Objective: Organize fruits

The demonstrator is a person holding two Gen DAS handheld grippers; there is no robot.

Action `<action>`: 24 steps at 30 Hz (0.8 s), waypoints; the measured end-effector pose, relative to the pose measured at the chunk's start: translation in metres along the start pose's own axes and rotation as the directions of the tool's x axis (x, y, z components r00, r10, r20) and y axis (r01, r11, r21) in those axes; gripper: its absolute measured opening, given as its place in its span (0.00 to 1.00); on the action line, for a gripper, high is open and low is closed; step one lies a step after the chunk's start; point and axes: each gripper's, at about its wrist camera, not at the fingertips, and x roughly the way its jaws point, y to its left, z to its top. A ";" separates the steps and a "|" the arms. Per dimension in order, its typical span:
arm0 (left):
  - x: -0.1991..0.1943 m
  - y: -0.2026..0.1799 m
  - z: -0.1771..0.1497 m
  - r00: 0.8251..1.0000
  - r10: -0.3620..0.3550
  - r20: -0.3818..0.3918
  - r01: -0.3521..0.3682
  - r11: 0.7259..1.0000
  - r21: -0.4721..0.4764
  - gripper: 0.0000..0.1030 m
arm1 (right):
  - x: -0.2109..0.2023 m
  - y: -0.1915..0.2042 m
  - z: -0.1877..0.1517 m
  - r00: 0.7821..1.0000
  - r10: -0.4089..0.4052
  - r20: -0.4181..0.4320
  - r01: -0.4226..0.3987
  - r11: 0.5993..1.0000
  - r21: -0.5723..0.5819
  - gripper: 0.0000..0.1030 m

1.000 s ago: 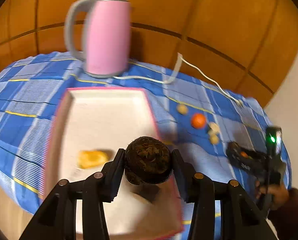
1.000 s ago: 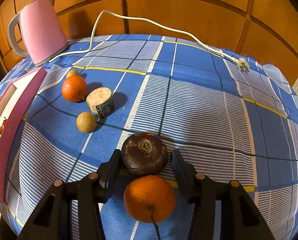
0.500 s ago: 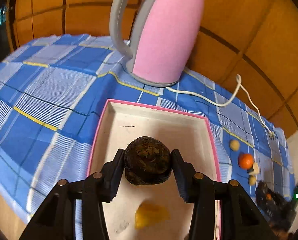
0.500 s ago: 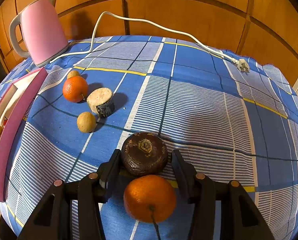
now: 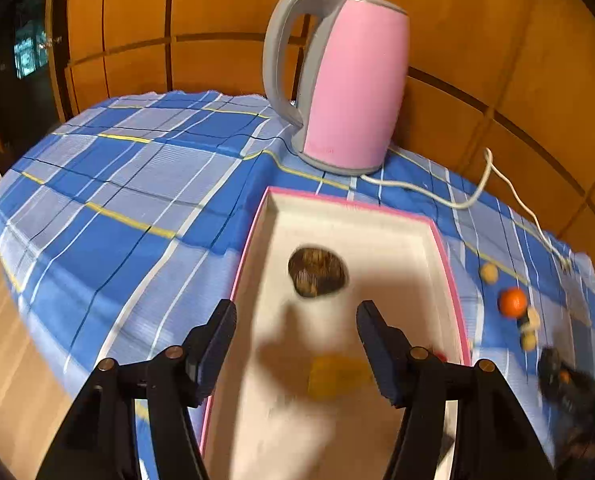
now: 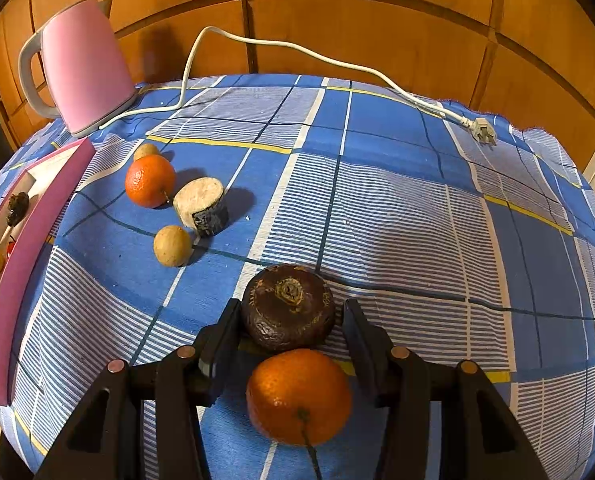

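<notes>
My left gripper (image 5: 296,314) stands apart above the tray (image 5: 445,256); my right gripper (image 6: 289,320) brackets, possibly clamps, the dark fruit (image 6: 288,306).

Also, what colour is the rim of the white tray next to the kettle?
Pink. The white rectangular tray's rim shows best in the left wrist view.

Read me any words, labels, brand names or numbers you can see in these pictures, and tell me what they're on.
No text reads clearly in either view.
Pink kettle: a faint mark low on its body near the base, too small and blurred to read.
Pink-rimmed tray, checked tablecloth, fruits: no lettering visible.
</notes>
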 end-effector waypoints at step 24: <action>-0.048 0.010 -0.042 0.999 0.040 0.032 -0.040 0.999 0.010 0.73 | -0.036 0.172 0.066 0.939 0.344 -0.017 -0.333 0.896 -0.295 0.43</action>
